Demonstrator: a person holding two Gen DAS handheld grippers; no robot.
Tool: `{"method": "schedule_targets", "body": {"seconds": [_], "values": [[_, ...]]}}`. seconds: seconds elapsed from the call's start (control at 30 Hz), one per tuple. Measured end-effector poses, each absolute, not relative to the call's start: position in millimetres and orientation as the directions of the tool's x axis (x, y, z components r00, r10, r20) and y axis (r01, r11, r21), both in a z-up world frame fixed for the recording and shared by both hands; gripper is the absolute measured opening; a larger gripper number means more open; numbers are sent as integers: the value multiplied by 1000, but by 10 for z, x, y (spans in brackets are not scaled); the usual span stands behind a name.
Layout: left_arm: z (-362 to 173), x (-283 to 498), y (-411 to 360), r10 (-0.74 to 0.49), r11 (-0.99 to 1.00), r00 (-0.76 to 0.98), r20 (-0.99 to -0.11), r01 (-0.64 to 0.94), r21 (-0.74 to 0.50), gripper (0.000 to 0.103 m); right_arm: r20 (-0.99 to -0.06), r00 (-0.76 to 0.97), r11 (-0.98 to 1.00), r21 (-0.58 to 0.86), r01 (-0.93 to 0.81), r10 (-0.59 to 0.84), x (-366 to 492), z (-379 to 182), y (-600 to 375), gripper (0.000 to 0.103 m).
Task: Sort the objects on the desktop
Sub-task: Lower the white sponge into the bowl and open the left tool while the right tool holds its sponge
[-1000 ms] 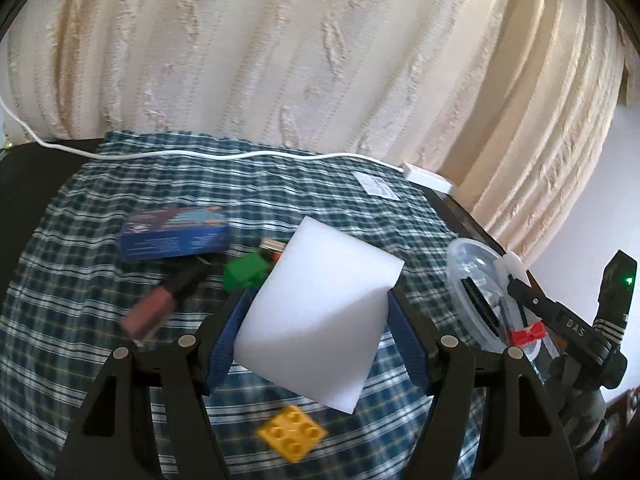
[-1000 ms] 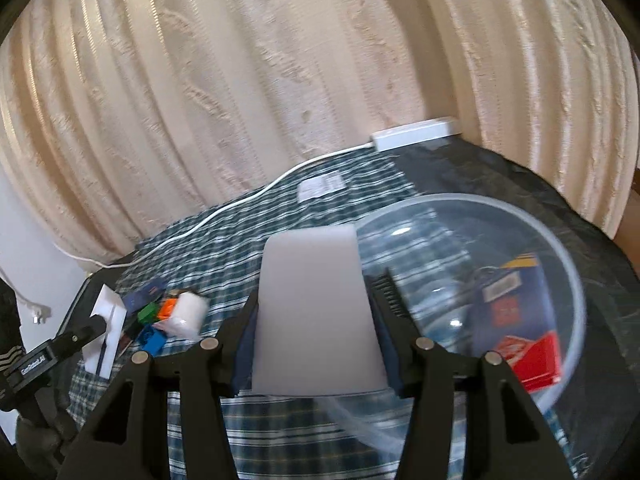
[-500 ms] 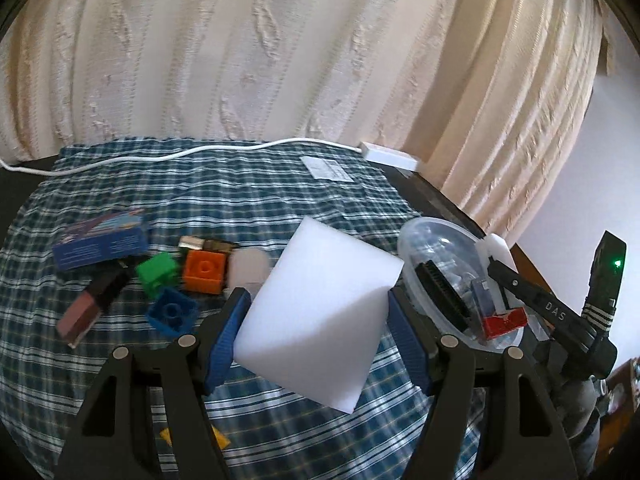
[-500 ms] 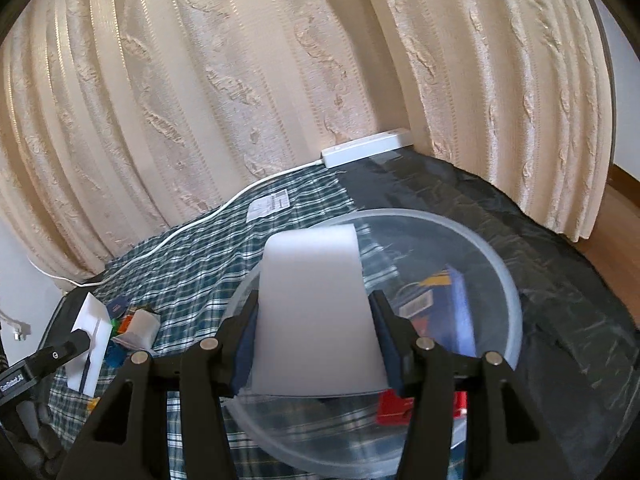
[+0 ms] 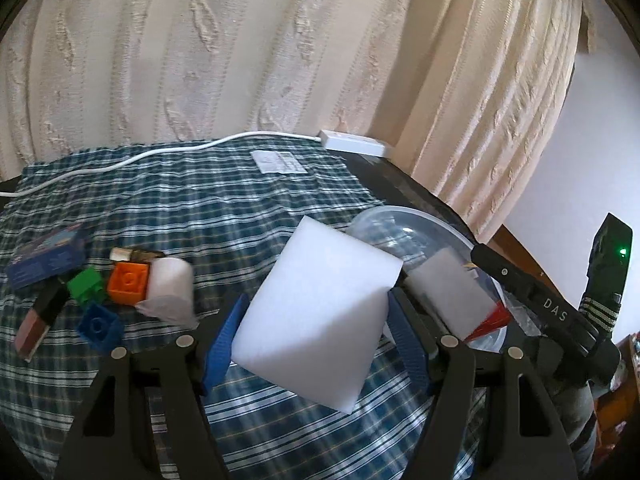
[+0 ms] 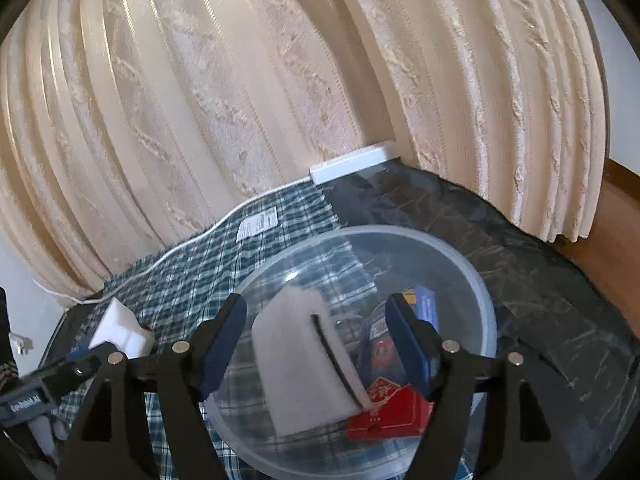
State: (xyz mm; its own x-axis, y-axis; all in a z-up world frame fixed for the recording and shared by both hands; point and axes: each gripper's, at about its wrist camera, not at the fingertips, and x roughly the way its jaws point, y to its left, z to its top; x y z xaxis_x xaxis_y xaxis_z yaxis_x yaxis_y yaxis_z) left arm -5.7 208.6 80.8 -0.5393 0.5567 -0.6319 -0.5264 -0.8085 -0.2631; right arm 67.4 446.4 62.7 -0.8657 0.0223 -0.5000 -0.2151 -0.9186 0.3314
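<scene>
My left gripper [image 5: 316, 332] is shut on a white foam sponge [image 5: 316, 320], held tilted above the checked cloth just left of the clear plastic bowl [image 5: 400, 216]. My right gripper [image 6: 316, 340] hangs over that bowl [image 6: 480, 280] with its jaws opening. A second white sponge [image 6: 304, 360] stands tilted inside the bowl between the jaws, free of both blue pads [image 6: 224, 340]. A red box [image 6: 388, 408] and a blue box [image 6: 426, 308] also lie in the bowl.
On the cloth at the left lie a blue box [image 5: 44, 260], green brick [image 5: 86, 284], orange brick [image 5: 128, 282], blue brick [image 5: 98, 326], white roll [image 5: 170, 288] and a pink tube [image 5: 38, 320]. A white cable [image 5: 160, 152] and power strip [image 5: 356, 144] run along the curtain.
The right jaws have opened and let go of their sponge, which now leans inside the bowl. The left gripper has carried its sponge rightwards, closer to the bowl.
</scene>
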Motion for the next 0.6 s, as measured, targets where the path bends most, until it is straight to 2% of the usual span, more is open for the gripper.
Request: {"method": "schedule_targets", "body": {"seconds": [0.17, 0.6], "values": [[814, -50, 2274, 578, -789, -519, -630, -551, -270, 72, -478, -874, -918, 302, -257, 88, 731, 664, 4457, 76], [829, -84, 2758, 623, -745, -478, -620, -603, -284, 72, -474, -860, -863, 337, -376, 190, 839, 663, 4675, 76]]}}
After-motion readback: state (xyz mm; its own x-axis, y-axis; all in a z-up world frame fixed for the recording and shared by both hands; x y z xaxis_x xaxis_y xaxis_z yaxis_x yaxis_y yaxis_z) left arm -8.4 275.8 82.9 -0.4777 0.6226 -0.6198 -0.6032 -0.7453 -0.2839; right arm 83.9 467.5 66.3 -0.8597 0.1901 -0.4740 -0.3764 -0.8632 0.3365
